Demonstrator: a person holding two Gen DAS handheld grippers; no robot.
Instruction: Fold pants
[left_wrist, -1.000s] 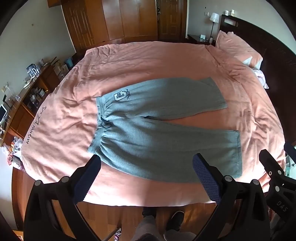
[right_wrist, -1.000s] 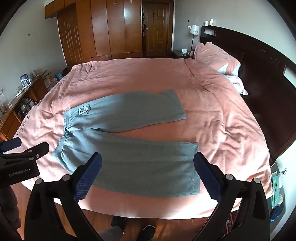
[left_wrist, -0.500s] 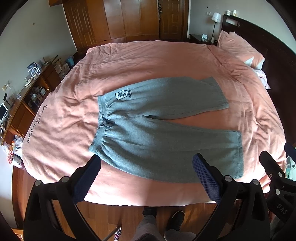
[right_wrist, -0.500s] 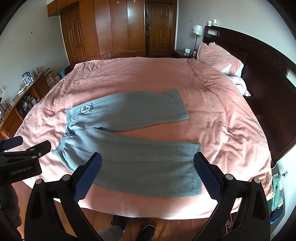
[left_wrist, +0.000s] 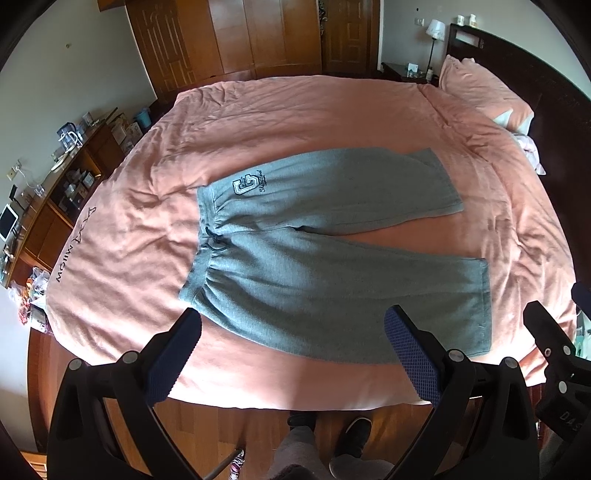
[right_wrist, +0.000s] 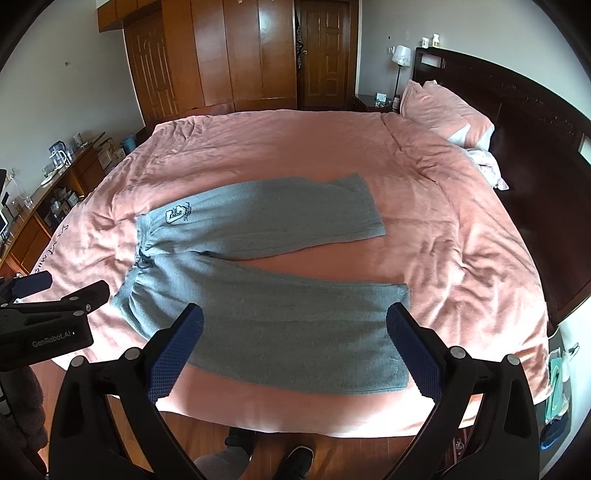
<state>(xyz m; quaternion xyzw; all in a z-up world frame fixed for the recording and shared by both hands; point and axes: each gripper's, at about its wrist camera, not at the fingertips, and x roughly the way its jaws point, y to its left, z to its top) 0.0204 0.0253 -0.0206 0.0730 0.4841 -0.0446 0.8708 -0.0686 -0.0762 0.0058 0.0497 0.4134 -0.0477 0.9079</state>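
Grey sweatpants (left_wrist: 325, 251) flat on the pink duvet (left_wrist: 295, 110), waistband to my left, legs splayed right, my left gripper (left_wrist: 291, 332) fingers wide apart above the near bed edge, my right gripper (right_wrist: 295, 328) likewise spread, holding nothing, my shoes (left_wrist: 351, 432) below.

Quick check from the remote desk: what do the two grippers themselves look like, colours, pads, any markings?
Both look alike: black frames with round silver screws, and dark blue pads with a gridded texture. The left gripper shows the same build as the right gripper. White lettering "GenRobot.AI" marks the left one's side in the right wrist view; "DAS" shows on the right one's body. No cables visible.
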